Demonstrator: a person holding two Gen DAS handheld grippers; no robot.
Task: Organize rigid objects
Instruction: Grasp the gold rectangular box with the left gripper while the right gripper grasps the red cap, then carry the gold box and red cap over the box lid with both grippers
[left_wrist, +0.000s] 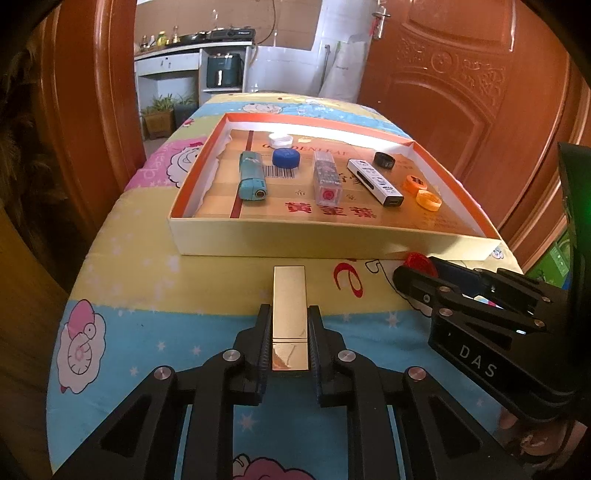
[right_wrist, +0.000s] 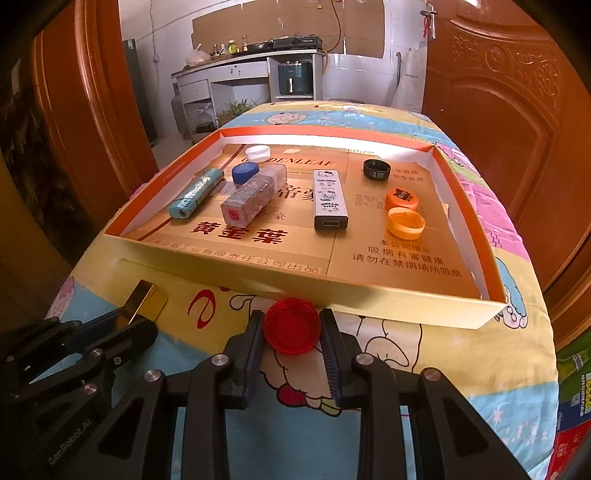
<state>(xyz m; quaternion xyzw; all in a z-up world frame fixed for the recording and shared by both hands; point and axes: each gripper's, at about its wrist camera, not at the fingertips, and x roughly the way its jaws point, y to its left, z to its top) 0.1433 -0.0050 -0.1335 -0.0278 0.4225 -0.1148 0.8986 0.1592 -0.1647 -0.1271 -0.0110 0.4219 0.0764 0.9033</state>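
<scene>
Clamped in the left claw (left_wrist: 290, 341): a shiny gold rectangular metal lighter (left_wrist: 290, 299), both pads pressed flat on its long sides, its long axis running straight ahead along the fingers toward the box. Directly ahead of that claw, just past the lighter's far end: the near wall of the shallow cream cardboard box lid with orange inner rim (left_wrist: 332, 242), resting on the cartoon-print cloth over the counter (left_wrist: 147, 280). Inside the lid, ahead and slightly left of the left claw: a teal tube-shaped lighter (left_wrist: 252, 176), a blue plastic bottle cap (left_wrist: 286, 157), a white plastic cap (left_wrist: 280, 140) behind it, then a clear patterned rectangular lighter with a pink end (left_wrist: 326, 180), all three lighters lying roughly lengthwise toward the near wall. Further right, ahead of the right claw (right_wrist: 291, 332): a white sticker-covered rectangular lighter (right_wrist: 330, 201), a black ring-shaped cap (right_wrist: 376, 170), an orange printed cap (right_wrist: 402, 198) and an open orange plastic cap (right_wrist: 406, 222). Closed on a red ribbed round plastic cap (right_wrist: 291, 325): the right claw, pads touching both sides of its rim, cap just short of the lid's near wall. Likely next: lifting each piece over that low wall. Lighter group nearer the left claw, cap group nearer the right, so no crossing of hands needed. Gold lighter already aligned with its fellows; bare floor ahead of the left claw, between the teal and the clear lighter, looks a fitting spot. Main risk, by judgement: catching the near wall on the way over.
</scene>
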